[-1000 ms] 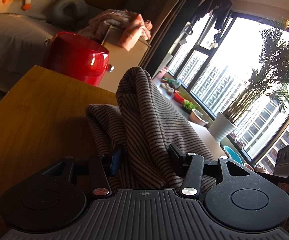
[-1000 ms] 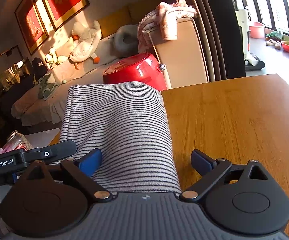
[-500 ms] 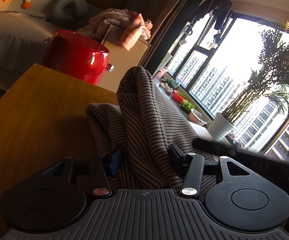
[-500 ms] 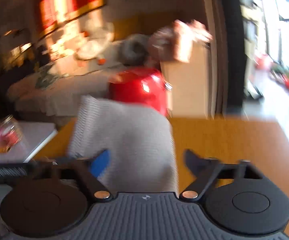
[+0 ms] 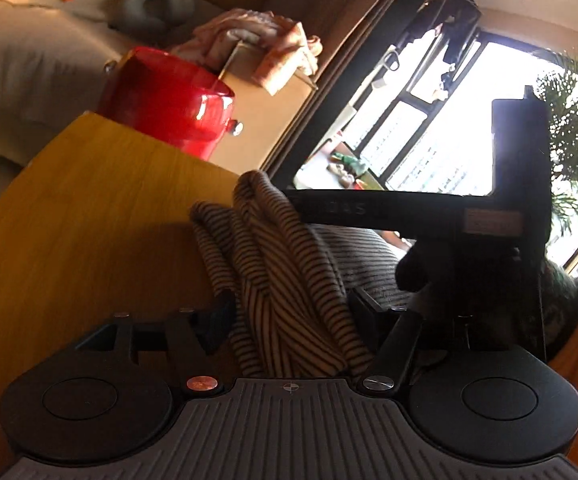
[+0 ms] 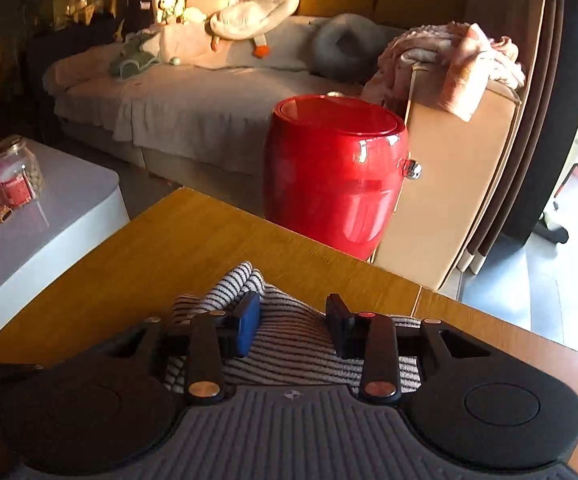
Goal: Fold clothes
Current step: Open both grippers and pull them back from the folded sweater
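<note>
Striped garment (image 5: 289,280) bunched on the wooden table (image 5: 89,220), near edge. Left gripper (image 5: 291,316) pinches a raised fold, apparently anchoring it; right gripper (image 6: 293,326), jaws partly apart, straddles cloth without clamping, likely pressing or regrasping.

Black-striped garment (image 6: 289,344), red drum (image 6: 335,172)

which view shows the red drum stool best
The right wrist view: the red drum stool stands whole beyond the wooden table, top rim, bulging side and metal knob all visible. The left wrist view catches only its upper part, cut off by the table edge.
</note>
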Demonstrator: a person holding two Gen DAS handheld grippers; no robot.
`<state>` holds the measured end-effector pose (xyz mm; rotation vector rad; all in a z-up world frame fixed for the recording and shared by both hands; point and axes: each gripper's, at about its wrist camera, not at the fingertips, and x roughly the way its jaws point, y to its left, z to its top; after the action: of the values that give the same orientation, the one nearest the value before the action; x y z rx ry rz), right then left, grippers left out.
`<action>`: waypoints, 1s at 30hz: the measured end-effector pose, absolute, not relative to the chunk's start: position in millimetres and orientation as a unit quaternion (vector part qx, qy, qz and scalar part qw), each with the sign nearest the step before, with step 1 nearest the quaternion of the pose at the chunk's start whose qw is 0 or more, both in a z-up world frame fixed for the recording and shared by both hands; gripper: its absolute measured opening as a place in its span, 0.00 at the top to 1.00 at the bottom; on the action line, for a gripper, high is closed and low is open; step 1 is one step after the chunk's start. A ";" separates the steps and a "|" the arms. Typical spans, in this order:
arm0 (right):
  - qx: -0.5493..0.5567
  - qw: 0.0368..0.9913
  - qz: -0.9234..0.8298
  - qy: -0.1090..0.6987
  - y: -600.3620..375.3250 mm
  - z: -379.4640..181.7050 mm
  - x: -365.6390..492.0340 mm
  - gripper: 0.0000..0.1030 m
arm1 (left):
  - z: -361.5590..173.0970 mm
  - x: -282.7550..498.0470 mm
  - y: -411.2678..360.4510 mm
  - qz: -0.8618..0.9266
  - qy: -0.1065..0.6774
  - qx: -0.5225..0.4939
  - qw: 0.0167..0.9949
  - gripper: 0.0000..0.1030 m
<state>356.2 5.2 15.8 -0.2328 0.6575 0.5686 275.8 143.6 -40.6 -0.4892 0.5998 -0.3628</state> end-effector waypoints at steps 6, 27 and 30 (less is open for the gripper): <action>-0.056 0.926 0.262 0.266 -33.1 36.9 305.9 0.28 | -37.5 271.6 142.5 -0.172 0.283 -0.233 0.914 0.32; 0.032 0.933 0.084 0.348 -139.7 -23.9 121.9 0.00 | -29.8 108.3 73.2 -0.038 0.332 -0.084 0.939 0.00; 0.007 0.932 0.064 0.357 -136.2 -26.4 124.0 0.00 | -30.3 109.0 60.7 -0.010 0.339 -0.058 0.939 0.00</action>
<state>124.0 -136.2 -26.4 0.0133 0.7311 0.1310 109.0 60.7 -30.3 -0.1182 0.6914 -0.0205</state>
